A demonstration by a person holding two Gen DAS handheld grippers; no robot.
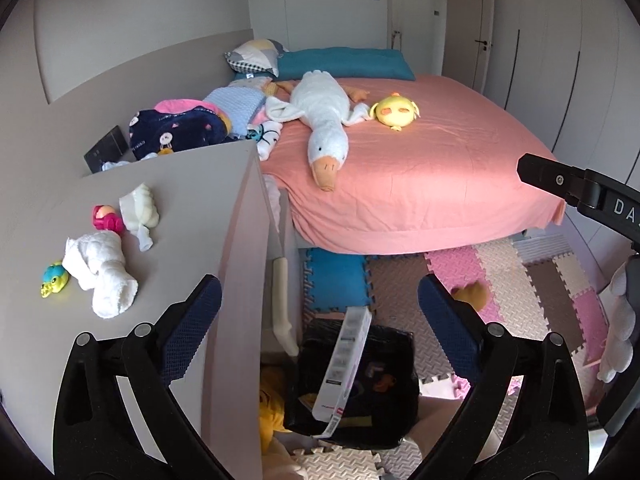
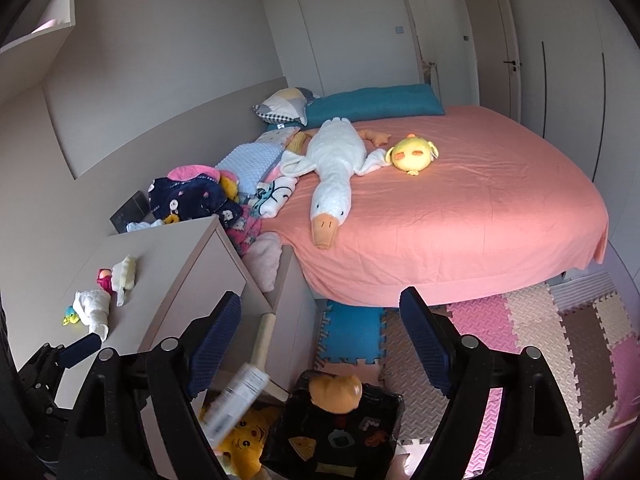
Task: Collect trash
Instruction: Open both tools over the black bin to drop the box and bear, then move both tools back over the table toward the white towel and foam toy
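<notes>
Both tongs, left (image 1: 320, 320) and right (image 2: 320, 344), gape empty; let the box (image 1: 344, 368) drop into the black bag (image 1: 384, 412) (mouth directly below).

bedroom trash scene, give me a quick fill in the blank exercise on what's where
1. The white goose plush lies on the bed's ____ sheet.
2. The white carton drops toward a ____ bin on the floor.
3. The left gripper's fingers stand ____, with nothing pressed between them.
4. The rolled white cloth rests on top of the ____.

Missing words: pink; black; open; dresser
</notes>
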